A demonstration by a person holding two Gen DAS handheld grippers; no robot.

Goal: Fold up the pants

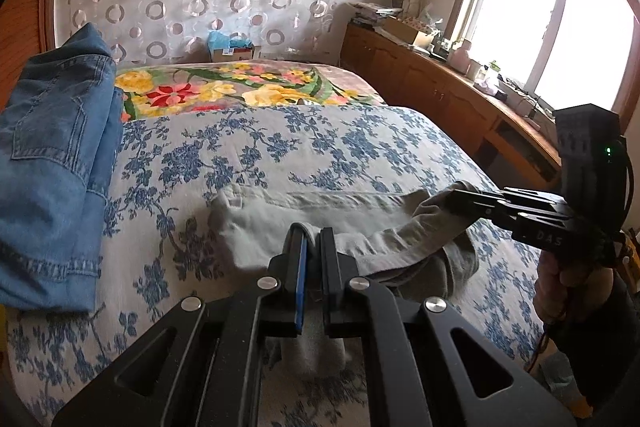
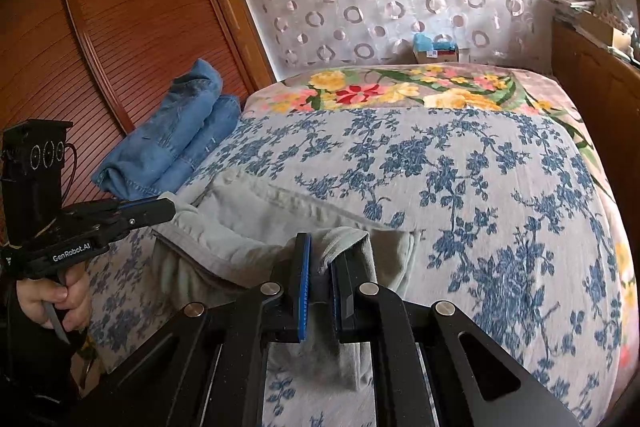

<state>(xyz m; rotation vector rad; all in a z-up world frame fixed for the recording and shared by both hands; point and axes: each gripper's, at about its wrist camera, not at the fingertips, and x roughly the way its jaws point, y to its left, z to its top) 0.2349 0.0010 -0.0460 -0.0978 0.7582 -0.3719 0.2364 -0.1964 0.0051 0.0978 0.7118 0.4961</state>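
Note:
Grey pants lie on the bed's blue-flowered cover, partly lifted at the near edge; they also show in the right wrist view. My left gripper is shut on a fold of the grey fabric, which hangs below its fingers. It shows from the side in the right wrist view. My right gripper is shut on another part of the pants' edge, and it shows in the left wrist view. The fabric sags between the two grippers.
Folded blue jeans lie at the bed's left edge, also in the right wrist view. A flowered blanket covers the far end. A wooden cabinet with clutter runs along the right under the window. A slatted wooden door stands left.

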